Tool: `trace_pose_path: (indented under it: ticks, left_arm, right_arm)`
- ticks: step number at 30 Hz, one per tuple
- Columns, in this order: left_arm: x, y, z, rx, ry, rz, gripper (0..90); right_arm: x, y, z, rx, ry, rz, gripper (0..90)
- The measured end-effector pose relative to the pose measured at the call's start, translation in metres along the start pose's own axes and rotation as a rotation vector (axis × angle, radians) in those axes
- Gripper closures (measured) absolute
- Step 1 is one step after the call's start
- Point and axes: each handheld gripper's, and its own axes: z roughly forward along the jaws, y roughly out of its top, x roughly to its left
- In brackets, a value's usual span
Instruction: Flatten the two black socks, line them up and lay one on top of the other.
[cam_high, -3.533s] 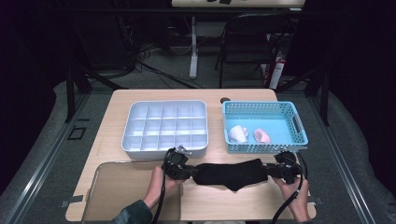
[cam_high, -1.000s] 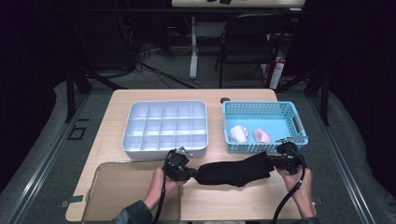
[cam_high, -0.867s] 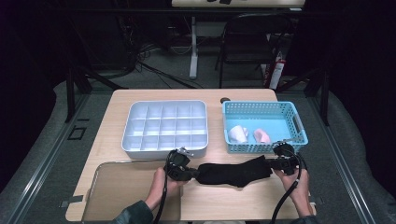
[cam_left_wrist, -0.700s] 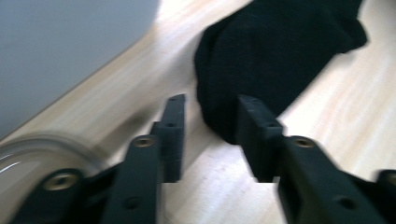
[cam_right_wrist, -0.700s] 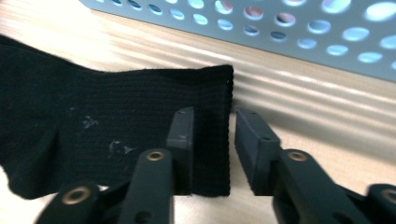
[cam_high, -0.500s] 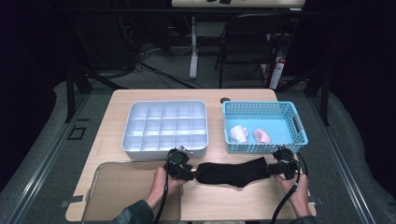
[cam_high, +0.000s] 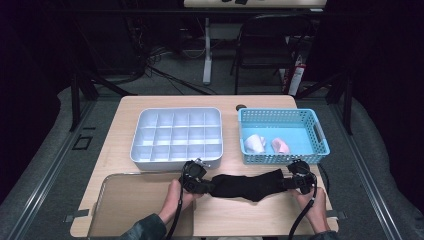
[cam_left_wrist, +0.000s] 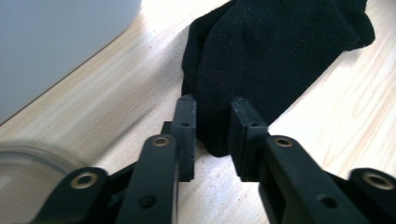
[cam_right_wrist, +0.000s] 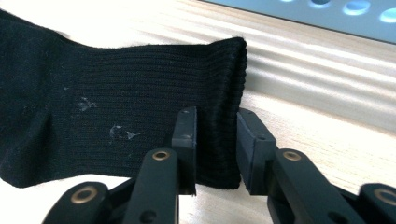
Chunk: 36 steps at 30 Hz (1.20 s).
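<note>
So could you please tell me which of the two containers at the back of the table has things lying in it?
The blue basket, at right: two pale bundles lie in it. The grey tray beside it has bare compartments.

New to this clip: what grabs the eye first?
The black sock stretched flat along the table's near edge, with the left gripper at one end and the right gripper at its ribbed cuff; both have just been closing, the fabric between their fingers. Behind it sit a grey compartment tray on the left and a blue basket on the right with two pale rolled items inside.
</note>
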Motion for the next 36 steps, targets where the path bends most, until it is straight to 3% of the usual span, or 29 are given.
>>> trace_pose_path:
  ticks: [5, 14, 23, 25, 26, 27, 29, 31, 33, 36]
  left_arm:
    - [-0.001, -0.003, -0.001, 0.0, -0.014, 0.002, 82.9]
    - [-0.003, -0.007, -0.005, -0.009, -0.013, 0.0, 83.7]
    - [-0.002, -0.007, -0.005, 0.002, -0.022, 0.008, 83.5]
    - [-0.003, -0.007, -0.005, 0.003, -0.022, 0.006, 83.4]
    - [-0.003, -0.007, -0.005, 0.003, -0.021, 0.005, 83.4]
    - [-0.003, -0.007, -0.005, 0.003, -0.021, 0.004, 83.3]
    - [-0.003, -0.007, -0.005, 0.004, -0.02, 0.007, 83.4]
    - [-0.003, -0.007, -0.005, 0.004, -0.019, 0.007, 83.4]
    - [-0.003, -0.007, -0.005, 0.006, -0.019, 0.008, 83.4]
    - [-0.004, -0.007, -0.005, 0.006, -0.019, 0.011, 83.4]
  right_arm:
    - [-0.001, -0.002, 0.0, -0.01, 0.01, 0.002, 76.1]
    - [-0.007, -0.005, -0.004, -0.016, 0.066, 0.033, 79.7]
    - [-0.003, -0.006, -0.009, -0.017, 0.06, 0.021, 81.1]
    - [-0.003, -0.006, -0.008, 0.0, 0.058, 0.019, 78.1]
    - [-0.003, -0.007, -0.006, -0.029, 0.065, 0.04, 75.1]
    - [-0.003, -0.006, -0.007, 0.003, 0.058, 0.022, 72.1]
    - [-0.003, -0.006, -0.005, 0.011, 0.089, 0.02, 59.8]
    - [-0.002, -0.006, -0.004, 0.021, 0.091, 0.016, 54.4]
    - [0.001, -0.006, -0.003, 0.023, 0.082, 0.001, 53.8]
    - [0.008, -0.007, -0.004, 0.04, 0.017, -0.044, 65.2]
